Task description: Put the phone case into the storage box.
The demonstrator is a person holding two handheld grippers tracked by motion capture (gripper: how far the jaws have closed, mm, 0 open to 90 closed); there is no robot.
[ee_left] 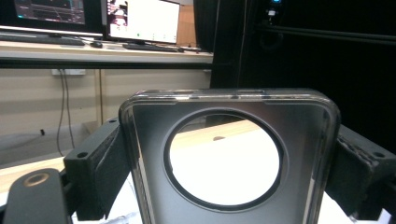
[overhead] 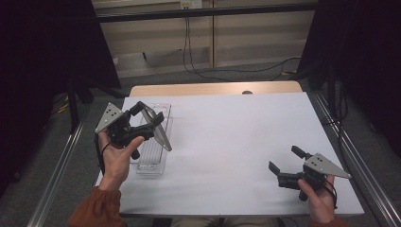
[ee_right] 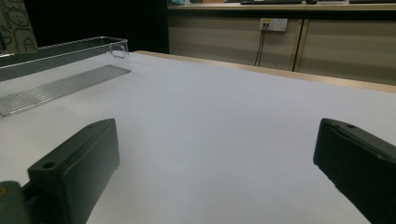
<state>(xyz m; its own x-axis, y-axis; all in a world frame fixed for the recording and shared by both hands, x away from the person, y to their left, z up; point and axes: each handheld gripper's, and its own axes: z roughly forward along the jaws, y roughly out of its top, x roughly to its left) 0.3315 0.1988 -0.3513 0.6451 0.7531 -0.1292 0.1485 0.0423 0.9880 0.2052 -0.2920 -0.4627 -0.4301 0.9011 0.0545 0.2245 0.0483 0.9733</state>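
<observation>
The left gripper (overhead: 150,119) grips a phone case (ee_left: 229,158) above the tray (overhead: 152,166). Right gripper (overhead: 285,163) fingers are released. Next: likely lower the case into the tray.

The table (overhead: 227,137) is covered by a plain white sheet, with a strip of light wood left bare along the far edge. A small dark spot can be seen on that wooden strip, near the middle. A clear plastic tray (overhead: 153,163) is set directly on the white cover at the left side, long and narrow, running from the near edge toward the far one. Its ribbed bottom and low see-through walls can be made out in the right gripper view (ee_right: 60,84). Metal rails are seen running along both sides of the table.
</observation>
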